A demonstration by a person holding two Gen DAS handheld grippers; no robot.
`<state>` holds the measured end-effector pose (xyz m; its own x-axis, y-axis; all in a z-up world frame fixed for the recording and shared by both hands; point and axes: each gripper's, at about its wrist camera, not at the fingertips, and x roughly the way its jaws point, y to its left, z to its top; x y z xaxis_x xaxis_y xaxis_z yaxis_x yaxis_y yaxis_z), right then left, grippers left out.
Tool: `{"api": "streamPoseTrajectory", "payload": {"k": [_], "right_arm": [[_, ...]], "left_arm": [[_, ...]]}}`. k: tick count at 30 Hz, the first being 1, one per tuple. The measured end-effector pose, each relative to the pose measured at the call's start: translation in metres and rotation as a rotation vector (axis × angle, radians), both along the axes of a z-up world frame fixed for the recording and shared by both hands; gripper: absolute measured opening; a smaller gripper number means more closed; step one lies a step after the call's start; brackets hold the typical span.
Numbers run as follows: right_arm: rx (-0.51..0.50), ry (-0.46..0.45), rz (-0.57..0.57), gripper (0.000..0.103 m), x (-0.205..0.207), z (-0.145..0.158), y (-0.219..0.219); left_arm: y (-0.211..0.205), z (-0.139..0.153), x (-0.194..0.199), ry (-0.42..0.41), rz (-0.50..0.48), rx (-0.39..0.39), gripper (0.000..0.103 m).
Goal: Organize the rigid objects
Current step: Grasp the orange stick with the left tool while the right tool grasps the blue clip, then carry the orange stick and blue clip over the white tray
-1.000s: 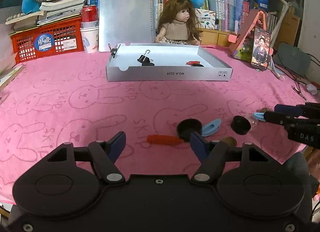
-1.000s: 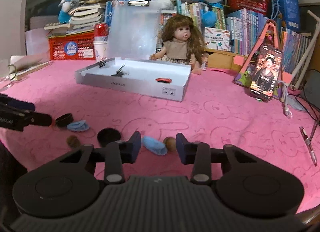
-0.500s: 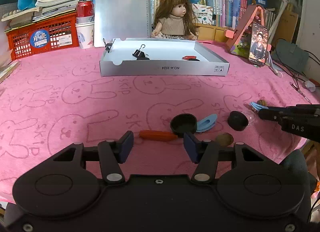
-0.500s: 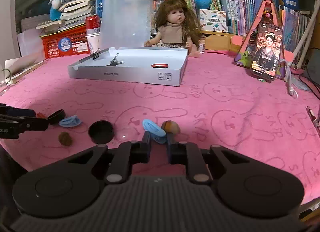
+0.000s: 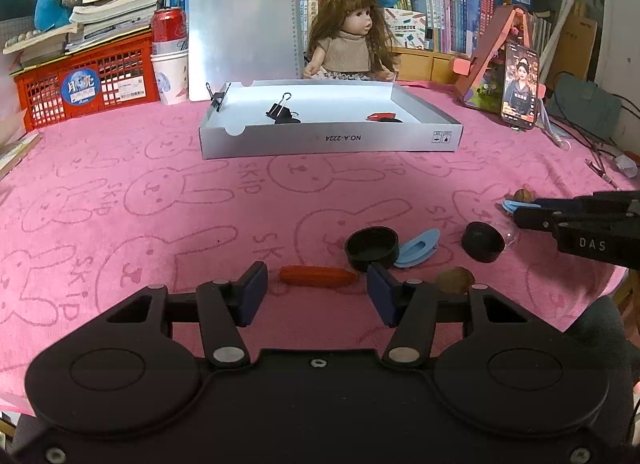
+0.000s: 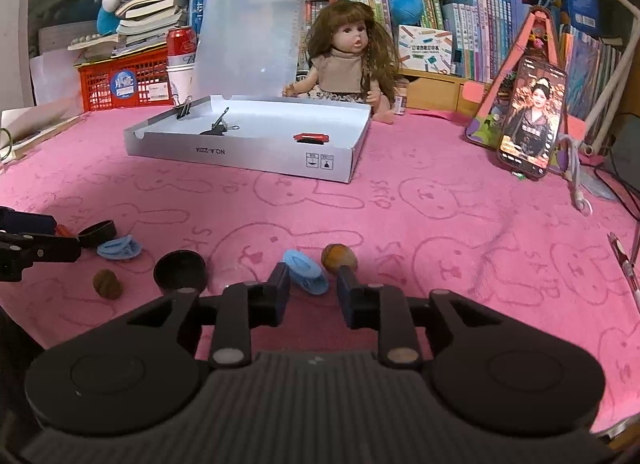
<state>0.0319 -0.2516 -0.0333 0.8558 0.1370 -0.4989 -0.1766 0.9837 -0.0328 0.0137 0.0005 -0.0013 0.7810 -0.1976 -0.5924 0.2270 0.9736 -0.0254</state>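
My left gripper (image 5: 316, 291) stands open low over the pink cloth, and an orange-red stick (image 5: 318, 276) lies just ahead between its fingers, untouched. Beyond it lie a black cap (image 5: 372, 248), a blue clip (image 5: 418, 248), a second black cap (image 5: 482, 242) and a walnut (image 5: 454, 280). My right gripper (image 6: 314, 292) has its jaws opening. A second blue clip (image 6: 306, 270) rests on the cloth between its fingertips, and the pads are off it. Another walnut (image 6: 339, 258) sits by the right finger. The white box (image 5: 332, 143) holds binder clips and a red piece.
A doll (image 5: 348, 43), a clipboard (image 5: 244, 23), a red crate (image 5: 88, 79) and a can on cups stand behind the box. A phone on a stand (image 5: 518, 87) and cables are at the right. A pen (image 6: 624, 260) lies near the right edge.
The left jaws narrowed around the orange-red stick and the gripper came closer to it. The right jaws shut at the blue clip, then opened again; the clip stays on the cloth.
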Motion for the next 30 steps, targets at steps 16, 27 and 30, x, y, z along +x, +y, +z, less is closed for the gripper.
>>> {"api": "streamPoseTrajectory", "payload": {"k": [16,27,30], "right_arm": [[-0.016,-0.041,0.046,0.02,-0.003,0.003,0.013],[0.019,-0.047,0.008,0.02,0.002,0.016,0.011],[0.031,-0.044,-0.001,0.02,0.005,0.019,0.009]], "left_arm": [[-0.005,0.001,-0.008,-0.052,0.012,0.034,0.042],[-0.003,0.021,0.003,-0.057,0.029,0.004,0.042],[-0.004,0.024,0.007,-0.059,0.032,0.003,0.042]]}}
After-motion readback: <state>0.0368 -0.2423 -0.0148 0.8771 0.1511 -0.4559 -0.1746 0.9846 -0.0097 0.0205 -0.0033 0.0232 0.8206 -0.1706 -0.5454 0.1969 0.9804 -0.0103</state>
